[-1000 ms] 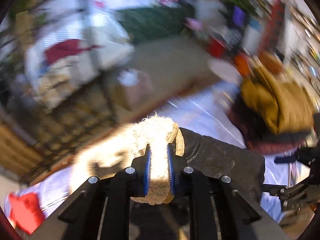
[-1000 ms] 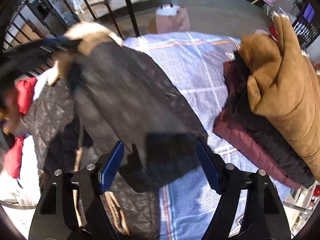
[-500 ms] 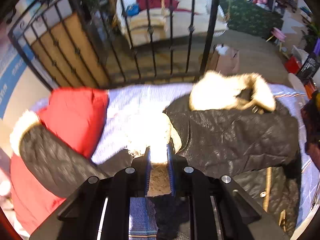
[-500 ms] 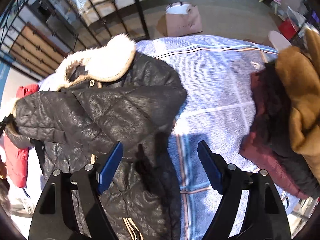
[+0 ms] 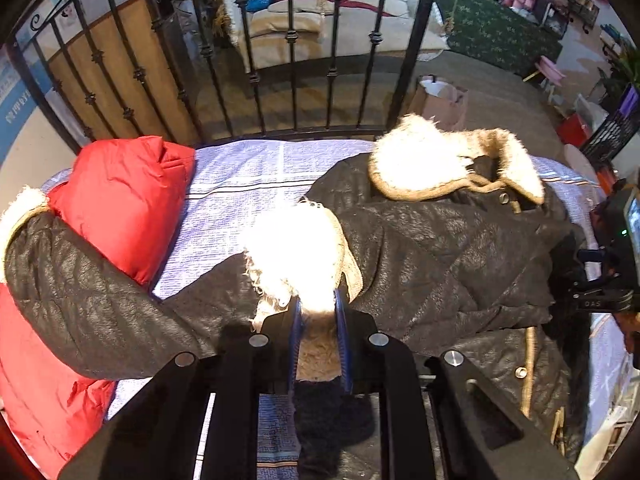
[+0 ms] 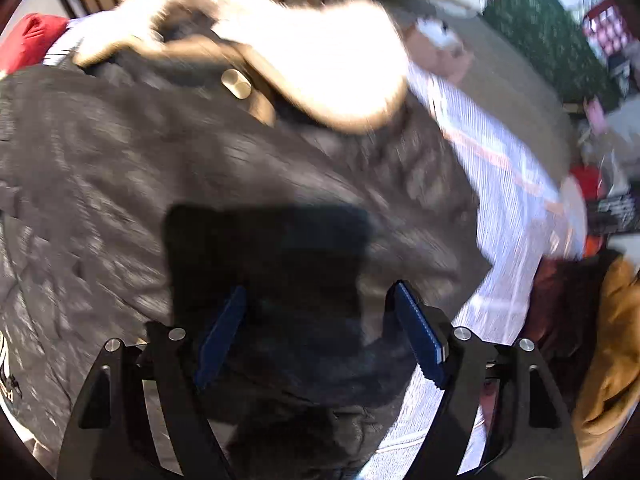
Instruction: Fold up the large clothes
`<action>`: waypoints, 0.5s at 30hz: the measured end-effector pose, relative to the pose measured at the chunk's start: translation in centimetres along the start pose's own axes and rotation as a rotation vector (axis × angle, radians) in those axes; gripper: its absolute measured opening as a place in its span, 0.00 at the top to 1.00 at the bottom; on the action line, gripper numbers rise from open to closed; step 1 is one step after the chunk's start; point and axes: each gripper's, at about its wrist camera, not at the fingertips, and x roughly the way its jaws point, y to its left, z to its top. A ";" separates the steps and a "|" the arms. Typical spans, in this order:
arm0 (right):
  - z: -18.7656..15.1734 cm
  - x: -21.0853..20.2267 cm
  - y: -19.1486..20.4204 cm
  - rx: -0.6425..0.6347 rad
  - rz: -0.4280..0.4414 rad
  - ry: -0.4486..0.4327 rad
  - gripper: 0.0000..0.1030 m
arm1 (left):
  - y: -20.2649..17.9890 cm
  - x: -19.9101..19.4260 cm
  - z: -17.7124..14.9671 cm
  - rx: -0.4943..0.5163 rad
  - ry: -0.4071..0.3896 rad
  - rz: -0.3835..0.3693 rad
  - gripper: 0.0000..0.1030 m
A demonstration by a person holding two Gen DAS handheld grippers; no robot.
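— Looking along the left hand-held gripper (image 5: 318,332), what do you see first?

— Its two blue pads are almost together and they pinch the white fur cuff (image 5: 294,252) of the black quilted coat (image 5: 440,256). The cuff is the nearest thing, and I take the coat as my landmark for all places.

— Where does the coat lie?

— It lies spread on a bed with a pale striped bedspread (image 5: 240,184). One sleeve is folded across the body of the coat and ends at the pinched cuff. The other sleeve (image 5: 80,292) goes out to the left side of the coat and lies over a red jacket (image 5: 124,200).

— And the right hand-held gripper (image 6: 320,336)?

— Its jaws stand wide apart above the body of the coat, near the right edge. The picture is blurred, and I see dark cloth between the pads, but the pads do not press on it.

— What is beyond?

— At the far end of the coat is its fur collar (image 5: 416,160), with a metal snap button (image 6: 236,83) beside it. Behind the coat is a black iron railing (image 5: 292,60). To the right of the coat, in the right wrist view, are piled clothes, a brown one (image 6: 612,352) on top.
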 end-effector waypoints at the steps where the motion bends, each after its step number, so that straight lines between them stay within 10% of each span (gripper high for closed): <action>1: -0.9 0.4 -1.4 -0.002 -0.012 0.010 0.26 | -0.2 0.1 0.0 -0.007 0.013 -0.058 0.84; 3: -2.3 1.6 -4.2 0.034 -0.036 0.046 0.24 | -0.9 0.7 -0.5 -0.010 0.041 -0.122 0.84; 8: -3.6 3.9 -8.6 0.264 0.209 0.137 0.17 | -3.5 4.6 -2.4 0.127 0.070 0.066 0.80; 15: -1.8 -7.1 -3.0 0.094 -0.014 -0.206 0.17 | -4.8 6.0 -2.2 0.226 0.090 0.132 0.74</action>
